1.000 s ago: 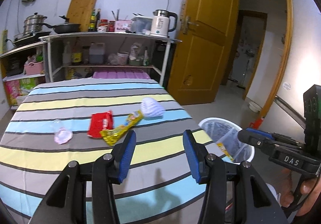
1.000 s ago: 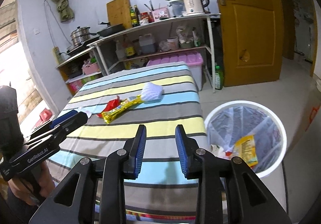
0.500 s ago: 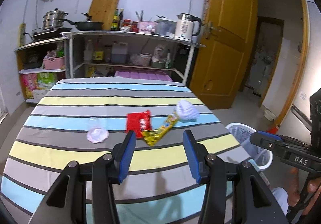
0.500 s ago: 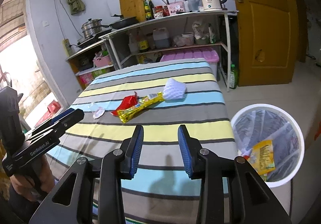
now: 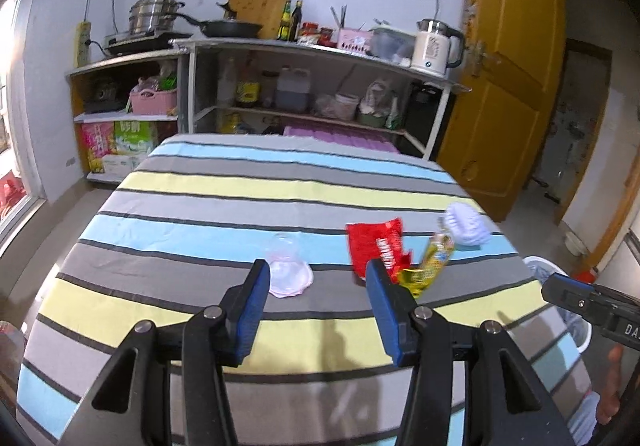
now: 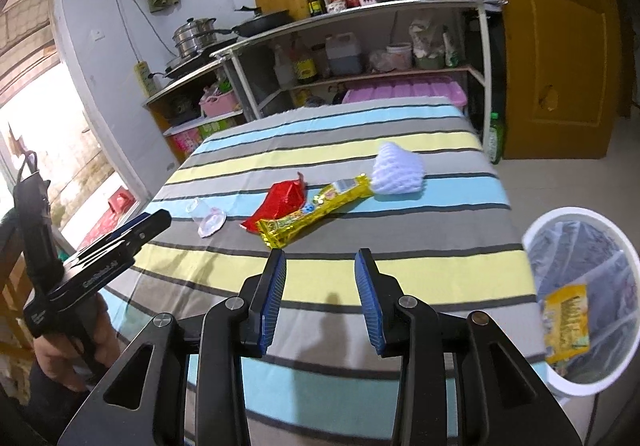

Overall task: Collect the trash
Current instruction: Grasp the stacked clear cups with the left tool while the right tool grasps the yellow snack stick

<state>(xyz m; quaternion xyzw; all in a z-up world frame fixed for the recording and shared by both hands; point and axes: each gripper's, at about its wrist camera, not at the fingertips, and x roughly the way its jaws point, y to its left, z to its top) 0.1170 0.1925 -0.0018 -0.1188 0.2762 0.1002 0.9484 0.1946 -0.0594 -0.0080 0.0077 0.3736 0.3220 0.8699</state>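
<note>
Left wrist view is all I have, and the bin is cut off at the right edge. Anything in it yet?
Observer: Yes. In the right wrist view a yellow wrapper already lies inside the white bin, against its clear liner.
Operator: Is the right claw holding anything? I only see its tip.
Observer: No. The right claw is open and empty, above the striped tablecloth.
Operator: Where does the bin stand relative to the table?
Observer: On the floor beside the table's right edge, below the tabletop, on the same side as the white foam net.
</note>
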